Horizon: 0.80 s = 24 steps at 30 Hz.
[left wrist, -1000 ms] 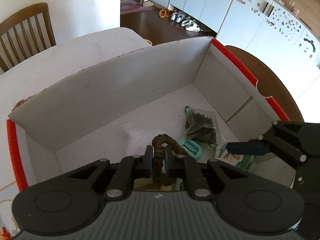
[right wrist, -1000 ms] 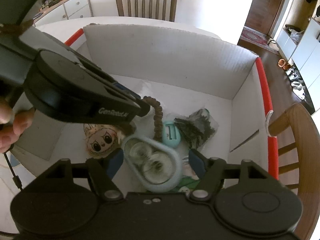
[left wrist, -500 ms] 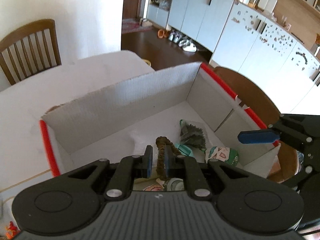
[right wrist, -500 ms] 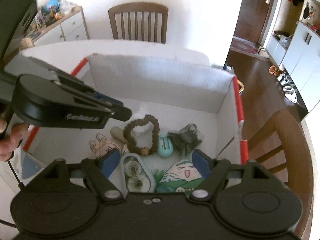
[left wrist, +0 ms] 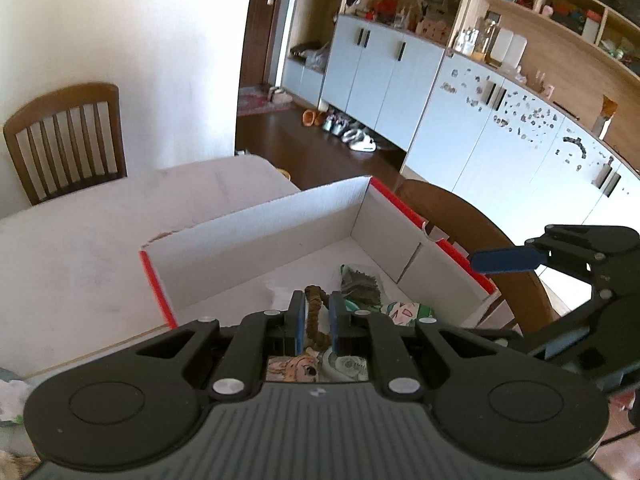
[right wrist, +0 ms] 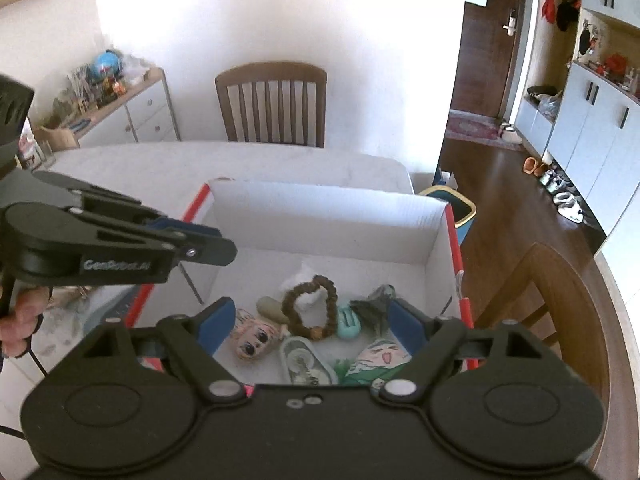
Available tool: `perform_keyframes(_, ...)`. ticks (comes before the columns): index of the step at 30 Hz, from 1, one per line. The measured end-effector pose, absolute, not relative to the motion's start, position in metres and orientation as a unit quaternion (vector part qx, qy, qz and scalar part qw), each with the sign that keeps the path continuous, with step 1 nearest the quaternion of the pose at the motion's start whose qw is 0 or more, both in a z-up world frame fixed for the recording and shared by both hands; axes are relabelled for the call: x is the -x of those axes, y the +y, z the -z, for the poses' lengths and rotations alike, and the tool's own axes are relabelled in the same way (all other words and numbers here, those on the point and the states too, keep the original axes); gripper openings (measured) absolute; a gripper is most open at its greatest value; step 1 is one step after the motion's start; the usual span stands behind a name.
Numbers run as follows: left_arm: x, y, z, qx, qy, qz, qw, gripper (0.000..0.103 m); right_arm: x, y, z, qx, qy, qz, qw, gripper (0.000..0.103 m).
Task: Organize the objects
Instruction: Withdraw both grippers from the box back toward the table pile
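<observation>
Over the box (right wrist: 320, 208) now, and the two views disagree in a telling way: along the left gripper (left wrist: 316, 320) the brown bead bracelet (right wrist: 289, 308) seems to sit in the slit between its fingers, but the right wrist camera shows that gripper from the side, high above the box's left wall, pinched closed and carrying nothing, while the bracelet lies flat on the box floor. Only that side view catches the person's hand (right wrist: 22, 320) on the handle. The right gripper (right wrist: 310, 310) hangs above the near end of the box, jaws opening, nothing pressed between the pads. Around the bracelet lie a cartoon-face toy (right wrist: 254, 340), a teal clip (right wrist: 347, 324), a dark packet (right wrist: 372, 304), a clear case (right wrist: 304, 360) and a green printed cushion (right wrist: 380, 360), all crowded at the near end; the far half of the floor is bare. The box stands on a white table (right wrist: 160, 168), red-edged walls upright, close to the table's right edge. One wooden chair (right wrist: 272, 104) at the far side, another (right wrist: 552, 300) just beside the right wall. Dark wood floor (right wrist: 500, 184) and pale cabinets (left wrist: 400, 80) beyond.
</observation>
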<state>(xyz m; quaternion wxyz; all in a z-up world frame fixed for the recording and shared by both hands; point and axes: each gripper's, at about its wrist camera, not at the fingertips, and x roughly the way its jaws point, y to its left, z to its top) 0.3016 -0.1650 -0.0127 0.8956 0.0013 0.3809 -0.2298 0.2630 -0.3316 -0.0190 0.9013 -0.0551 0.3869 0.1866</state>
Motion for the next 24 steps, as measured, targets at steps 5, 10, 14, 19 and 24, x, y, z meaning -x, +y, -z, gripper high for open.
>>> perform_keyframes(5, -0.284, -0.141, 0.002, 0.012, 0.366, 0.235, 0.900, 0.012, -0.250, -0.320, 0.009, 0.043, 0.375, -0.186, 0.907, 0.089)
perform_keyframes(10, -0.266, -0.114, -0.004, 0.013, 0.351, 0.224, 0.909, 0.031, -0.237, -0.304, 0.002, 0.033, 0.365, -0.186, 0.912, 0.090)
perform_keyframes(14, -0.251, -0.091, -0.007, 0.013, 0.340, 0.214, 0.916, 0.047, -0.226, -0.287, -0.003, 0.025, 0.356, -0.187, 0.915, 0.095)
perform_keyframes(19, -0.230, -0.055, -0.008, 0.014, 0.329, 0.194, 0.924, 0.068, -0.215, -0.262, -0.007, 0.018, 0.350, -0.193, 0.916, 0.099)
perform_keyframes(24, -0.213, -0.017, -0.004, 0.028, 0.334, 0.174, 0.926, 0.079, -0.205, -0.236, -0.005, 0.011, 0.349, -0.198, 0.916, 0.100)
